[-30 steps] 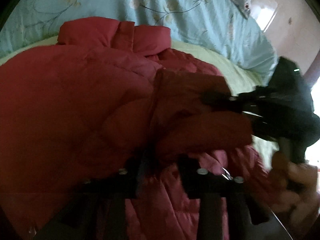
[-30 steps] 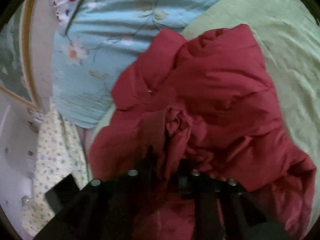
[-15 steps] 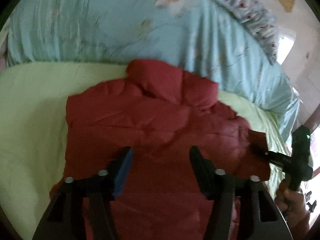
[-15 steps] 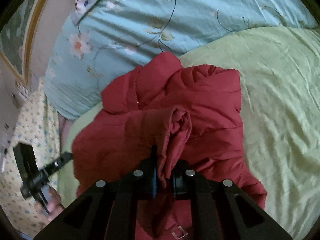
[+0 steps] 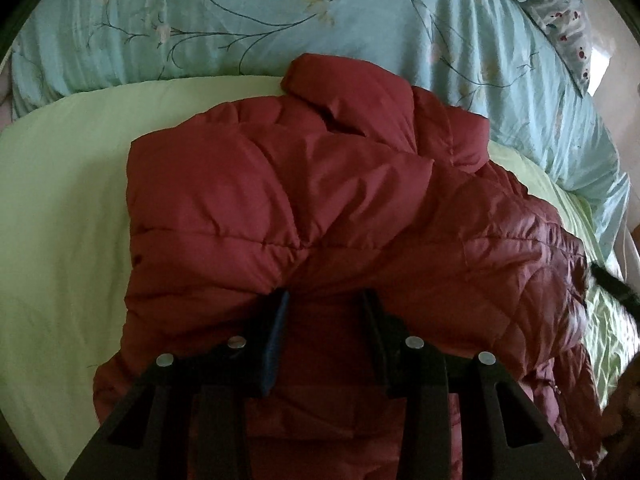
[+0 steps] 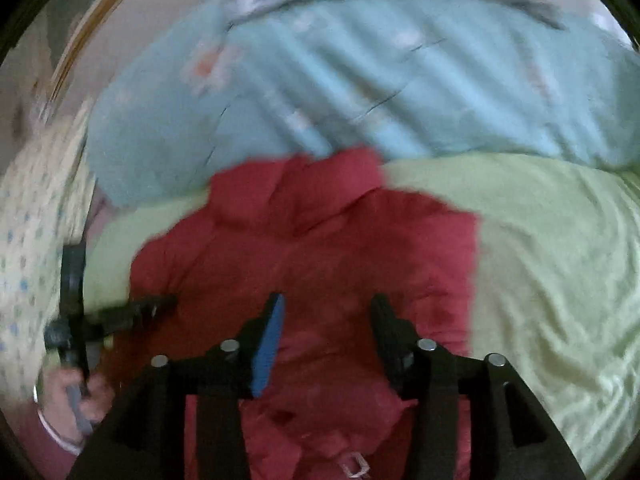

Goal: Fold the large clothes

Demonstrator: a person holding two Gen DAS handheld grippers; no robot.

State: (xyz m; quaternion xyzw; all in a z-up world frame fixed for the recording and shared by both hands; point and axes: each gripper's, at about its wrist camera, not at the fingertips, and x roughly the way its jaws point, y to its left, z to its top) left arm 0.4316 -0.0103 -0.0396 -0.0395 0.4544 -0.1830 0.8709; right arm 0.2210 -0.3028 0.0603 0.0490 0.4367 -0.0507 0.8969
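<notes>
Your jacket (image 5: 304, 216) lies on the green sheet (image 5: 60, 200), sides apparently folded in, collar at twelve o'clock; the left gripper (image 5: 324, 300) is closing (nothing pinched), the right gripper (image 6: 326, 304) opening, empty; folding it crosswise remains.

- The left gripper (image 5: 324, 300) is matte black, with two flat angular fingers (image 5: 374, 320) on a wide black frame.
- A blue pad lines one finger's inner face.
- Four round silver screw heads (image 5: 414, 343) sit across the frame.
- The right gripper (image 6: 326, 308) has the same build: black, one blue pad, four silver screws.
- The left hand (image 6: 74, 394) wears a pinkish sleeve (image 6: 36, 448) with a pale cuff edge.
</notes>
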